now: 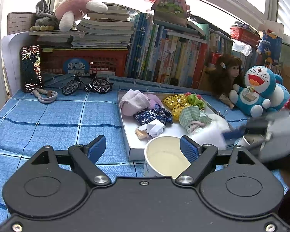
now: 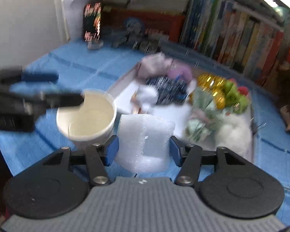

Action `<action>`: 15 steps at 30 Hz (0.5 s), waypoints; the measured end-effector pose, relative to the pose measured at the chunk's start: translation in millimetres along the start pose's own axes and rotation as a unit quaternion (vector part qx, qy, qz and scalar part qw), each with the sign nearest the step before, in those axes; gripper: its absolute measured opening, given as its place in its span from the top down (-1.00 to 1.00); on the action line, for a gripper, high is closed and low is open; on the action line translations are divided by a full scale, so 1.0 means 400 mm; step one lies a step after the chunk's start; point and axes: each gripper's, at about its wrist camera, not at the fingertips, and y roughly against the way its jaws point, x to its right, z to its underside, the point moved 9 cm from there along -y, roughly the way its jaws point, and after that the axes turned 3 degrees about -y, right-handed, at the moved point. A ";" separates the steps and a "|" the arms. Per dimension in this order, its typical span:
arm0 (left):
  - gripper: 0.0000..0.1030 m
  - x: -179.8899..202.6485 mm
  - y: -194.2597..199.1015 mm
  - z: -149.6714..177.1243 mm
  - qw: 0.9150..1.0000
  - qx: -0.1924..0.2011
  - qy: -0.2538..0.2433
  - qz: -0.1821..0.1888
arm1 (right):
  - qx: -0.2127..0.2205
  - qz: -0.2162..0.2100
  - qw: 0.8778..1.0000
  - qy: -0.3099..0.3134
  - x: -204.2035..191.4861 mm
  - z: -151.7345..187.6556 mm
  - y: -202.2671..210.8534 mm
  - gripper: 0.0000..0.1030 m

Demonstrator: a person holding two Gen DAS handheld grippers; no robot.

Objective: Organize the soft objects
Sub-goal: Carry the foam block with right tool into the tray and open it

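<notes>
Evidently light and squashy, the white foam piece [image 2: 145, 141] stands between the right gripper's [image 2: 144, 148] half-open pads beside the paper cup [image 2: 87, 116]; grip its flat sides gently. Left gripper [image 1: 143, 148] gapes, holding nothing.

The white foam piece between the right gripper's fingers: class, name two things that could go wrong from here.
1. The foam piece looks wider than the paper cup beside it, so it may catch on the rim.
2. The left gripper has one finger inside the cup and one outside, apparently not clamped, so a push from the foam might tip the cup.
</notes>
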 end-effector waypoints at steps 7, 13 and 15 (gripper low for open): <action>-0.60 0.005 -0.002 0.008 1.000 -0.003 0.001 0.000 | 0.048 0.046 0.996 -0.056 0.058 -0.101 -0.082 -0.22; -0.60 0.009 0.007 0.015 1.000 -0.002 -0.004 -0.005 | 0.016 0.067 0.995 -0.071 0.072 -0.100 -0.202 -0.25; -0.60 0.008 0.007 0.020 1.000 -0.005 -0.004 -0.005 | -0.001 0.062 0.994 -0.090 0.085 -0.086 -0.227 -0.28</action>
